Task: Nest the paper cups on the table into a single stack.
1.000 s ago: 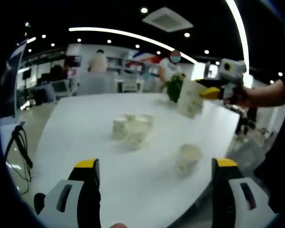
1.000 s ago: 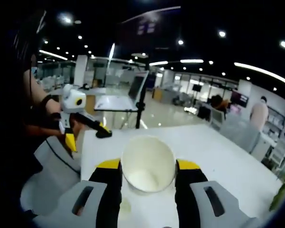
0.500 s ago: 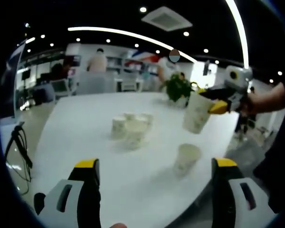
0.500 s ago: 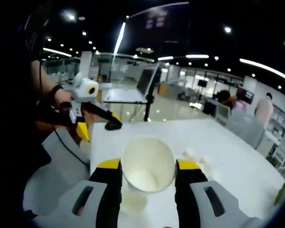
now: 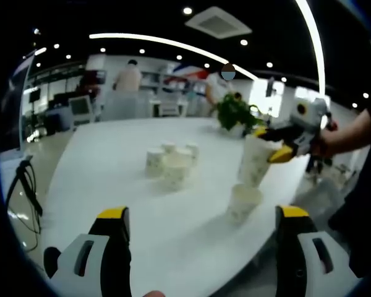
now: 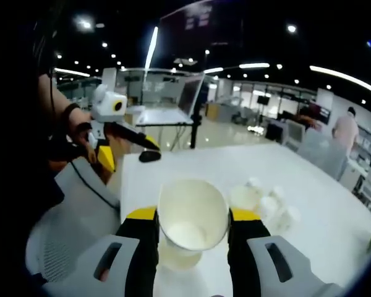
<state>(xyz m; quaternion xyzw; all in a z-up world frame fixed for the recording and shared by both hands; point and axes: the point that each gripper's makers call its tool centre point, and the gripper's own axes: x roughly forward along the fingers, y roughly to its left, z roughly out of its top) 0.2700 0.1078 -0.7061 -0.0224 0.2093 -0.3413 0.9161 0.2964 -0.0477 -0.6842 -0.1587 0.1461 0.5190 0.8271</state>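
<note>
In the right gripper view my right gripper [image 6: 193, 224] is shut on a white paper cup [image 6: 191, 216], its mouth facing the camera. Just under it stands a second paper cup [image 6: 176, 258] on the white table [image 6: 191, 167]. In the left gripper view the right gripper [image 5: 273, 147] holds that cup [image 5: 256, 159] slightly tilted right above the lone cup [image 5: 242, 203]. A cluster of several paper cups [image 5: 171, 163] stands mid-table, and appears in the right gripper view as the cluster [image 6: 266, 203]. My left gripper [image 5: 198, 226] is open, low over the near table edge; the left gripper [image 6: 120, 133] also appears at the left of the right gripper view.
A potted green plant [image 5: 236, 114] stands at the table's far side. People stand among desks and screens [image 5: 130, 77] in the background. A grey chair [image 6: 68, 235] sits beside the table edge near the person's arm [image 6: 55, 117]. A cable [image 5: 23, 185] hangs at the left.
The right gripper has come down with its cup from beside the plant to just above the lone cup. The left gripper has stayed put.
</note>
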